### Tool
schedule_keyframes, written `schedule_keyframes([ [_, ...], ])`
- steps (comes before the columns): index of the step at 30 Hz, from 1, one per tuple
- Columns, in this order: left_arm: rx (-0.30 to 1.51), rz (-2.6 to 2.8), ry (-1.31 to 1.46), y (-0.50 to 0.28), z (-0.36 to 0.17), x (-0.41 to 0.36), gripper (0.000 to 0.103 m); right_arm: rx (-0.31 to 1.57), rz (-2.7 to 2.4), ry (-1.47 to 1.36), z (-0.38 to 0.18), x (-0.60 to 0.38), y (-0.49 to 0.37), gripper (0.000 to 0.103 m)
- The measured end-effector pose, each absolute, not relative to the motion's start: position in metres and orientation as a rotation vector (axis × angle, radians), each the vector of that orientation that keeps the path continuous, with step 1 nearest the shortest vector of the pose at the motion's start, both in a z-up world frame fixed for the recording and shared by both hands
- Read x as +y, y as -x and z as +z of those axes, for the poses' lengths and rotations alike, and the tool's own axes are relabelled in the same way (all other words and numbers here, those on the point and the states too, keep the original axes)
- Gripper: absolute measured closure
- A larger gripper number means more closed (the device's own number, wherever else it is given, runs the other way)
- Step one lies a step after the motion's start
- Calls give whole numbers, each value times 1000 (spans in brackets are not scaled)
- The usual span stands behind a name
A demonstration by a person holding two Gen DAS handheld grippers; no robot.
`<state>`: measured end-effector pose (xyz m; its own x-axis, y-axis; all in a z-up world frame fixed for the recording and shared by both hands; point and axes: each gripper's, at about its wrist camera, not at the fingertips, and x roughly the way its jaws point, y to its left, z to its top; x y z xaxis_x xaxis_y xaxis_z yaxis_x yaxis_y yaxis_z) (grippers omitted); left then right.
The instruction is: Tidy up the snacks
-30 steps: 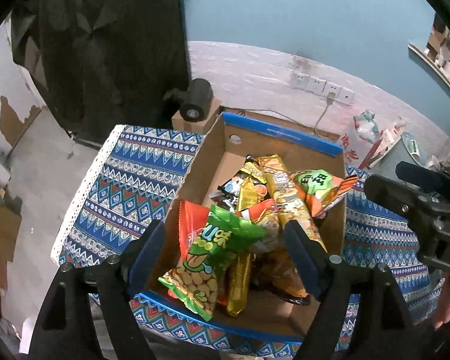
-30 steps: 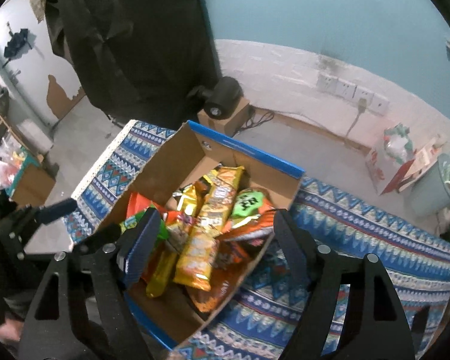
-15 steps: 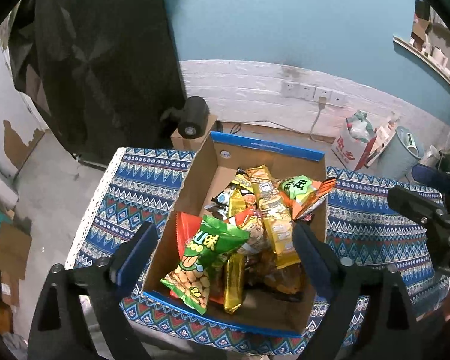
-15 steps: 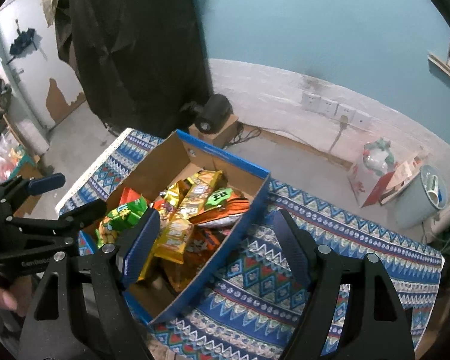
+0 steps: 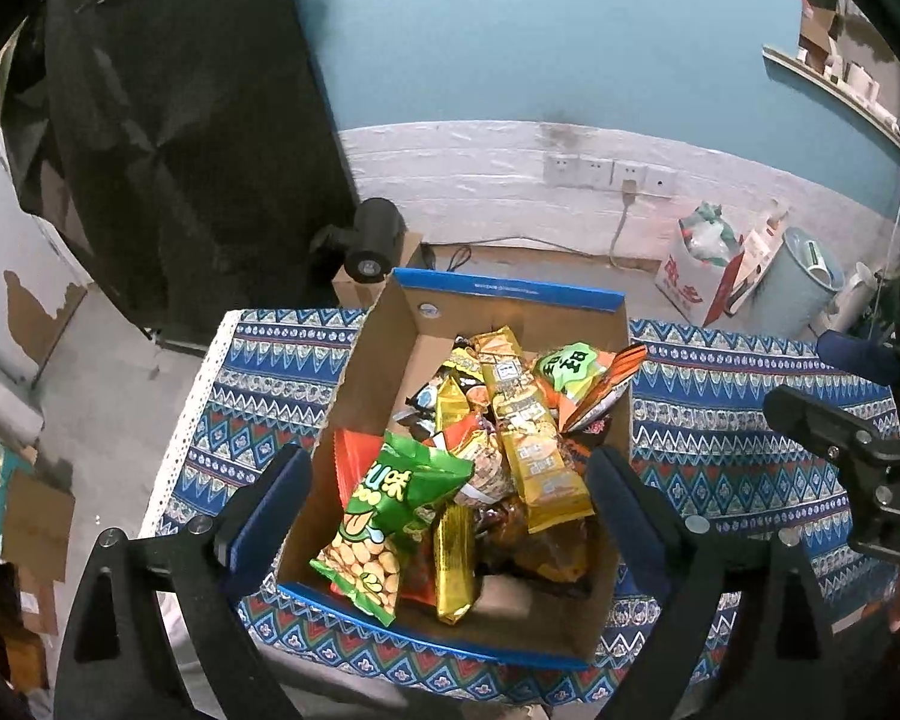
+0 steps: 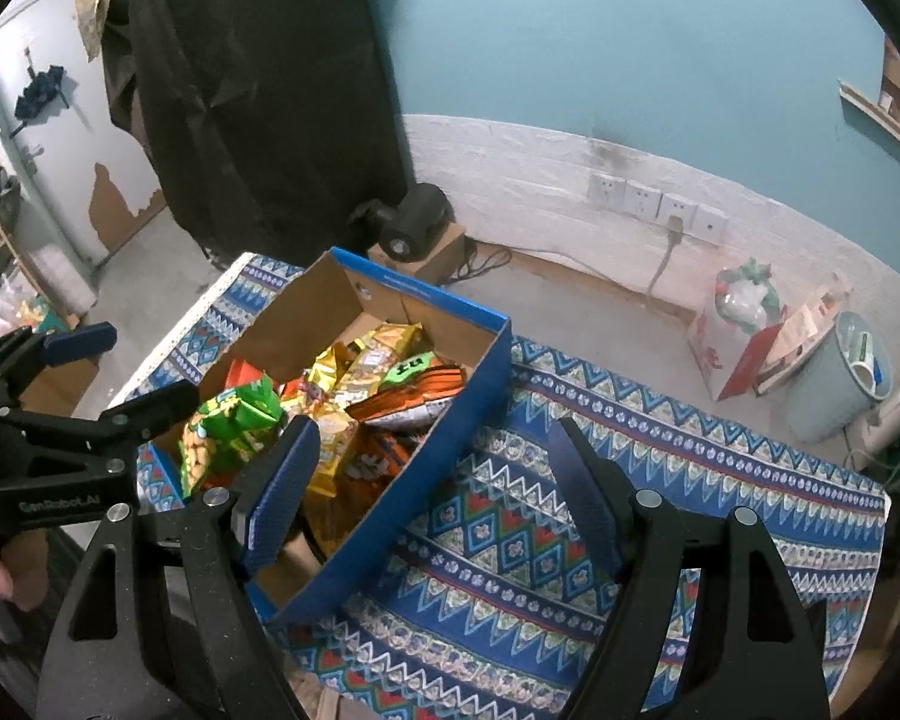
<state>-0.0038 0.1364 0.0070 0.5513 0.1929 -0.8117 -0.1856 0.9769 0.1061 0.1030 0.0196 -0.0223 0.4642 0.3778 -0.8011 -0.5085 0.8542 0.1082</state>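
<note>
While both of my tools hang spread and empty above the table (image 6: 660,480), the snacks lie heaped in one open cardboard box (image 5: 618,303), which rests on the patterned cloth. My left tool (image 5: 447,501) hovers straight over the heap, its two blue pads straddling the near half of the box; my right tool (image 6: 435,489) hangs off toward the box's 3 o'clock side, over its blue wall and bare cloth.

Going left to right through the box, I count one red-orange packet (image 5: 354,462) at 9 o'clock, one green peanut bag (image 5: 390,510) on top of it, two slim gold sticks (image 5: 455,564), one long yellow pack (image 5: 531,438), one green-labelled packet (image 5: 570,363) and one orange bag (image 5: 609,384) at 2 o'clock. Darker wrappers beneath are too tangled to number.

I judge this fits either a box waiting to be sorted or one just filled, so I cannot name the step. Any grasp here would call for lowering onto a single top pack and pinching its crinkly, slippery film.
</note>
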Motion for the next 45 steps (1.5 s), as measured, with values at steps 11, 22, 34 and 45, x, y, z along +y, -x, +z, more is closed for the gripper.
schedule_keyframes([
  [11,951,220,-14,5,10,133,9,939,535,157,-23,14,-105,26],
  [22,941,220,-18,6,12,132,9,946,534,165,-24,16,-104,26],
  [34,941,232,-41,8,13,132,9,945,536,172,-25,17,-103,26],
  [45,949,237,-37,8,11,132,9,956,533,177,-26,15,-103,26],
])
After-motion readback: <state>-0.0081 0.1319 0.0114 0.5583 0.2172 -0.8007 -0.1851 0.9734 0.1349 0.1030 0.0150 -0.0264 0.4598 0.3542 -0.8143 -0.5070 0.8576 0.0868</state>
